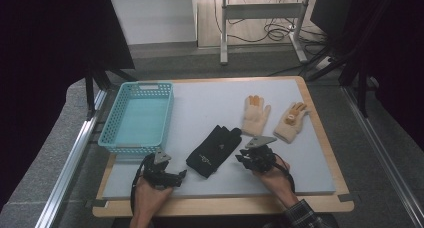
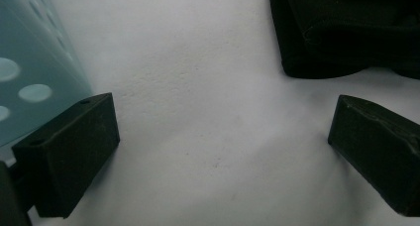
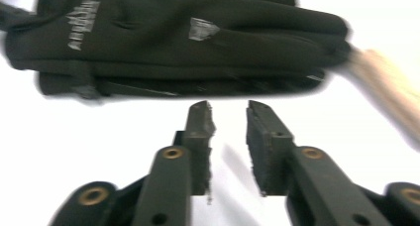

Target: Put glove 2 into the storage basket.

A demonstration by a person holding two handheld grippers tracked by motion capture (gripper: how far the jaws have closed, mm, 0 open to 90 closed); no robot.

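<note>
Closest to the camera in the high view, two hands come in over the front edge of the counter (image 1: pixel 280 185), each holding a set of tongs. The left tongs (image 1: pixel 181 174) sit low near the front, just off the near corner of the basket, and in the left gripper view (image 2: pixel 223 151) the jaws are spread really wide with nothing but bare counter between them; the basket wall is right next to one jaw and a corner of the black glove (image 2: pixel 346 32) is a bit ahead of the other. The right tongs (image 1: pixel 244 157) are over by the finger end of the black glove (image 1: pixel 215 150), and in the right gripper view (image 3: pixel 230 112) the jaws have just a narrow gap, nothing pinched, tips just short of the glove (image 3: pixel 178 42) and not touching it as far as I can tell. That glove lies flat around the middle of the counter, angled, between the two hands. Further back on the right are two cream knit gloves: one (image 1: pixel 255 115) with orange fingertips, and another (image 1: pixel 292 122), also orange-tipped, tilted just to its right, slightly apart from it. Back left there's a teal plastic basket (image 1: pixel 114 123) running along the counter's left side.
</note>
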